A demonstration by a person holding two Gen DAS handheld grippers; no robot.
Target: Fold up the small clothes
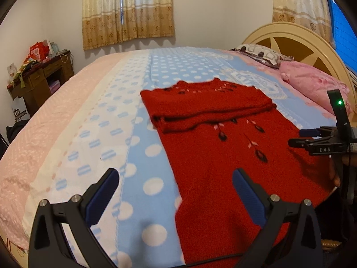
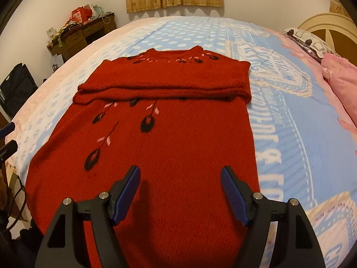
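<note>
Blue blanket [image 1: 142, 134] with white dots covers the bed under me, curtains [image 1: 127, 11] on the wall beyond. Ahead of my right claw [image 2: 180, 178] lies the red sweater [image 2: 169, 134], front up, its sleeves folded across the chest just past my spread, empty fingers. My left claw [image 1: 175, 182] is spread wide too, holding nothing, poised over the sweater's left edge, one finger above blanket, the other above knit. Pink pillow [image 1: 312, 84] sits far off to my right.

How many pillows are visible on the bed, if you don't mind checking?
2: a patterned pillow lies against the headboard, and a pink pillow lies just in front of it. Others may be out of view.
</note>
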